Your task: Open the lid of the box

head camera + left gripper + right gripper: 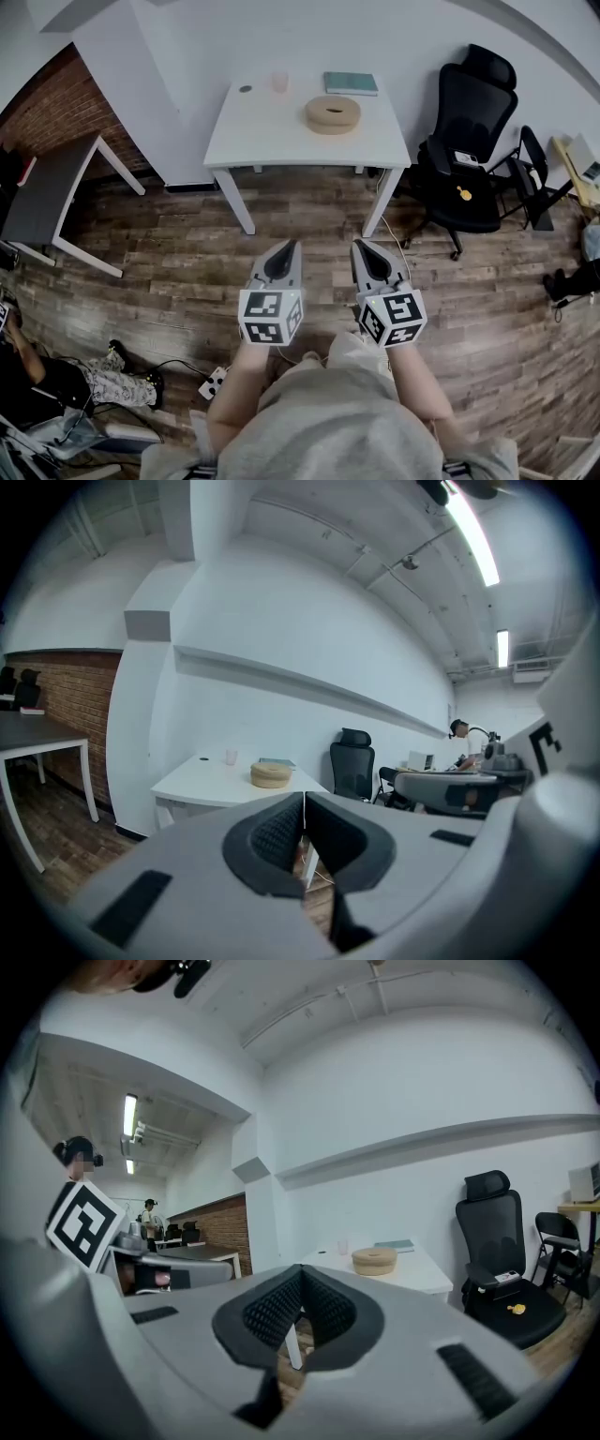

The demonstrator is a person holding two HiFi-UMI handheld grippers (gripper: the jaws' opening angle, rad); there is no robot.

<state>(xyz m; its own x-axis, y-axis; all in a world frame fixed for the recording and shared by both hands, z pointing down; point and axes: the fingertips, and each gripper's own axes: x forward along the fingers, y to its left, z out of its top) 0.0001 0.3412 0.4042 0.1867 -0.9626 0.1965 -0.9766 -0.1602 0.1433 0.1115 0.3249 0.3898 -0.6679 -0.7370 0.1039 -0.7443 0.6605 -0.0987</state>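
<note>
A round tan box (333,113) with its lid on sits on the white table (272,141) ahead; it also shows in the left gripper view (271,775) and the right gripper view (374,1261). My left gripper (290,246) and right gripper (360,246) hang side by side over the wooden floor, well short of the table. Both are shut with nothing between their jaws. In the left gripper view the left gripper (304,799) has its pads pressed together. The right gripper (301,1272) looks the same in its own view.
A clear cup (279,82), a teal book (352,83) and a small dark disc (245,89) lie on the table. A black office chair (469,141) stands to the right. A grey table (47,192) stands at left. A power strip (212,382) lies on the floor.
</note>
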